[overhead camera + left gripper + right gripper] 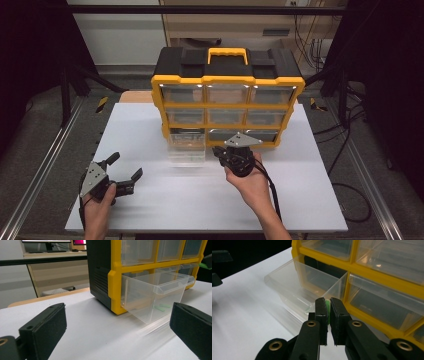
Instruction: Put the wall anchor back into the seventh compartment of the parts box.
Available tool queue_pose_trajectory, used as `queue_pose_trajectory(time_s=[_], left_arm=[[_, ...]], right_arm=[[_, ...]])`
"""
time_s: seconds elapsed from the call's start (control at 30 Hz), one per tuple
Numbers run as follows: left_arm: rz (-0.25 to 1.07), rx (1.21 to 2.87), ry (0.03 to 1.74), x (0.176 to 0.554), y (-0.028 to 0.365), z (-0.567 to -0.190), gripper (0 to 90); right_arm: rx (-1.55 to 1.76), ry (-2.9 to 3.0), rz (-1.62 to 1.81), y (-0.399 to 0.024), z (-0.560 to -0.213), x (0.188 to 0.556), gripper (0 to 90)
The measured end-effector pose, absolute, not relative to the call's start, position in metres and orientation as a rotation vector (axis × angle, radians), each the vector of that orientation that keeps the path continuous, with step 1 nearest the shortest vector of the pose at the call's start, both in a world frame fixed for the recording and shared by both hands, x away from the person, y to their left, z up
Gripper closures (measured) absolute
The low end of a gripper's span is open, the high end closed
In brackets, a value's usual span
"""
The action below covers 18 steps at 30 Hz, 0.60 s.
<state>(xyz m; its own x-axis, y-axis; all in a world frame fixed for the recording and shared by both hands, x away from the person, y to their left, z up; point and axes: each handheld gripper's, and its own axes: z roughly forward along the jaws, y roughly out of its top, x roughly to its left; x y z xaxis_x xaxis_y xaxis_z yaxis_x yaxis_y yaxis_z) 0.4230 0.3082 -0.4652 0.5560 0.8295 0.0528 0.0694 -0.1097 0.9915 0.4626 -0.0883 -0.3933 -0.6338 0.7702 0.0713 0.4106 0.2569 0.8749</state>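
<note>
Right gripper view: thin green piece (327, 305) between nearly closed right tongs (327, 305)

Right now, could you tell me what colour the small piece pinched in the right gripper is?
Green; the small piece shows best in the right gripper view, between the right gripper jaws.

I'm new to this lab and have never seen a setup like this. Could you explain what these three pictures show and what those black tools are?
A person holds a handheld gripper in each hand at a white table. One picture looks down from above; the other two come from cameras riding on each gripper. On the table stands a yellow-and-black organizer with clear drawers; its bottom left drawer is pulled out, with small green pieces inside. The left gripper is open and holds nothing. The right gripper is shut on a small green piece near that drawer.
</note>
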Motion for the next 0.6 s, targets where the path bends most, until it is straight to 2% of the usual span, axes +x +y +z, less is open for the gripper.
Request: queue_pose_trajectory(time_s=[0.6], left_arm=[[0.771, 1.563, 0.787, 0.423, 0.309, -0.465, 0.9]], right_arm=[[1.017, 2.153, 1.363, -0.075, -0.366, 0.476, 84.9]])
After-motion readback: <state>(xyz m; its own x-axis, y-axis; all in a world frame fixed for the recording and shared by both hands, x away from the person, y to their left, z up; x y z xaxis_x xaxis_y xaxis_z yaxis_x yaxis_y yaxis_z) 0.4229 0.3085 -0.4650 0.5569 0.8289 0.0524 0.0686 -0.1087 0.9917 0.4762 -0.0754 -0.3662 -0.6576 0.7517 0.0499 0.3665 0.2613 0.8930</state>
